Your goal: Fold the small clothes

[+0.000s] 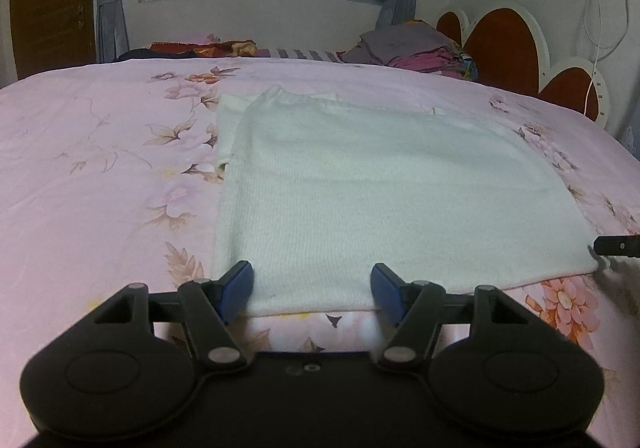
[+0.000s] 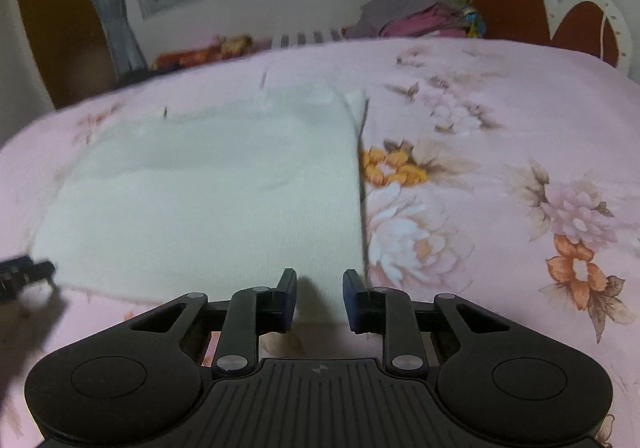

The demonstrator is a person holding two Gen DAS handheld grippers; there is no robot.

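Fingers [image 1: 236, 290] of the left gripper [image 1: 312, 290] stand wide apart over the near hem of a white knitted garment [image 1: 360, 184] that lies flat on a bed [image 1: 80, 168] spread with a pink flowered sheet, the hem between them but not pinched. At the garment's other near corner the right gripper [image 2: 320, 298] has its blue fingers [image 2: 289, 298] set much closer together, with a narrow strip of the white cloth and its shadow showing in the gap; the picture there is blurred, so whether the pads are already pressing the fabric cannot be told for sure, though a gap is plain and they look not to be clamped. The garment's sides appear already turned in, giving a neat rectangle, so the step in hand is probably taking hold of the bottom edge at both corners. The next move would call for both pairs of fingers to close firmly on the hem, then lift and carry it evenly toward the far edge near the folded clothes [image 1: 404, 48] by the headboard [image 1: 504, 44].
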